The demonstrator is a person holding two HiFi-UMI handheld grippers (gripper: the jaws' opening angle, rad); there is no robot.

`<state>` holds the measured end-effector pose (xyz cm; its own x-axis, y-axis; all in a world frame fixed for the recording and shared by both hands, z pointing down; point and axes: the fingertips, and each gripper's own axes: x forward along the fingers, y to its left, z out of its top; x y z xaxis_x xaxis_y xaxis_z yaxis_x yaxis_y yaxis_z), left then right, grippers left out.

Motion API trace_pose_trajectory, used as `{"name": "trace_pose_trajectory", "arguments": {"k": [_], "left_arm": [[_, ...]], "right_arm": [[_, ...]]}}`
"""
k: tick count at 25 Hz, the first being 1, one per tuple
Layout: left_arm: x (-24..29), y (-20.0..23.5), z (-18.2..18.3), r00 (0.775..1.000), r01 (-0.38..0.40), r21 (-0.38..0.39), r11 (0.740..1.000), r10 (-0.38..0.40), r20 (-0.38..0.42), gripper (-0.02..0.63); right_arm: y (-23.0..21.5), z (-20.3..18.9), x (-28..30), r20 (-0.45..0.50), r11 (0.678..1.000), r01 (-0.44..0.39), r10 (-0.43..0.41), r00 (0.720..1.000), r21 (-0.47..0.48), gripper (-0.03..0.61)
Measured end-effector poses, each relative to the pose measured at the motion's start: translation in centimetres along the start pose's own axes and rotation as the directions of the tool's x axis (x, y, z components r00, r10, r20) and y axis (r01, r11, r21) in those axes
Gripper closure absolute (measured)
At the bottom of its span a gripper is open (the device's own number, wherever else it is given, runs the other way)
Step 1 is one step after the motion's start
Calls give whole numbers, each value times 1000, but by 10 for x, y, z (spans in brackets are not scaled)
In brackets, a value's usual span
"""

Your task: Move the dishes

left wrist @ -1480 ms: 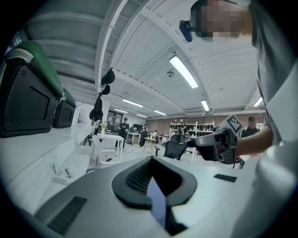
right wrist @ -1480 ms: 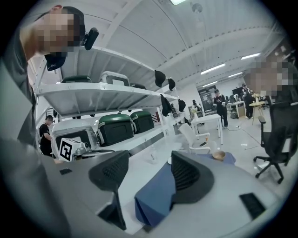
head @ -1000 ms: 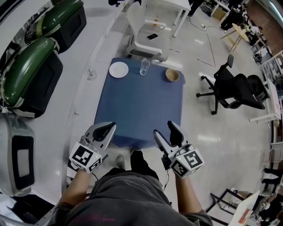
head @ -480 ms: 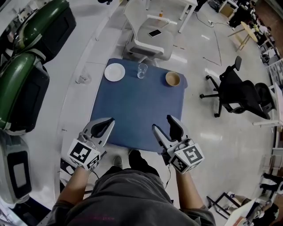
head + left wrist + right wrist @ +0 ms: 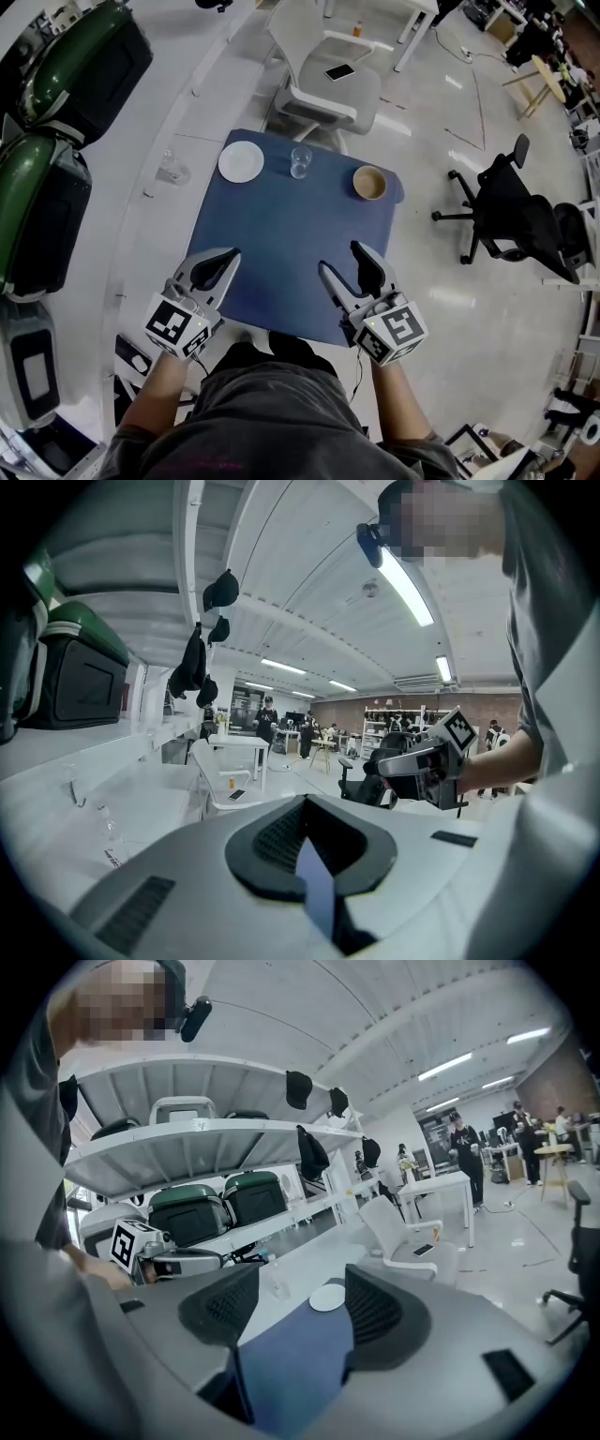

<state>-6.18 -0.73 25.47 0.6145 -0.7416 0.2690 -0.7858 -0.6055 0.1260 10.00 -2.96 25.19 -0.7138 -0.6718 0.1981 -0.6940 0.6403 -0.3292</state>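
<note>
Both grippers have come forward since the earlier frame and now hang over the near part of the blue square table (image 5: 281,234), where before they stood at its near edge. The dishes keep their places on the table.

Tool state:
- The left gripper (image 5: 223,258) is clenched and grasps nothing. Its own view shows only a thin slit between the jaws.
- The right gripper (image 5: 341,261) stands released, jaws wide apart, with only table surface between them.

Placement, as judged: the two are carried side by side and nearly level, which fits an approach with no reach begun. The right looks ready to take a rim. The left would have to open first.

Task items, all along the far edge and well apart from both grippers:
- The white round plate (image 5: 242,160) lies flat at the far left corner and looks bare. The right gripper view frames it between that gripper's jaws, far off.
- The clear drinking glass (image 5: 300,161) stands upright near the plate, on its right. Whether it holds anything cannot be told.
- The tan round bowl (image 5: 369,183) sits upright near the far right corner, with a pale rim and a darker inside.

A white plastic chair (image 5: 328,84) stands just beyond the far edge.
</note>
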Motion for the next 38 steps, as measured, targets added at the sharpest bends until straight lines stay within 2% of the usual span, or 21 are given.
{"name": "trace_pose_trajectory", "arguments": {"k": [4, 11, 16, 24, 31, 38], "left_arm": [[16, 8, 0, 1000, -20, -4, 1000, 20, -6, 614], [34, 29, -13, 999, -23, -12, 1000, 22, -42, 614], [49, 50, -26, 998, 2, -21, 1000, -4, -69, 614], [69, 96, -40, 994, 47, -23, 999, -49, -98, 614], [86, 128, -59, 994, 44, -47, 998, -48, -103, 614], [97, 143, -87, 991, 37, -64, 997, -45, -130, 614]], "right_arm": [[-21, -3, 14, -28, 999, 1, -2, 1000, -33, 307], [-46, -16, 48, -35, 1000, 5, -6, 999, -18, 307], [-66, -33, 74, -91, 997, 45, -50, 995, -62, 307], [-85, -59, 131, -119, 992, 105, -113, 986, -73, 307], [-107, -82, 177, -146, 986, 133, -148, 978, -103, 307], [-136, -111, 209, -155, 982, 158, -173, 973, -107, 307]]}}
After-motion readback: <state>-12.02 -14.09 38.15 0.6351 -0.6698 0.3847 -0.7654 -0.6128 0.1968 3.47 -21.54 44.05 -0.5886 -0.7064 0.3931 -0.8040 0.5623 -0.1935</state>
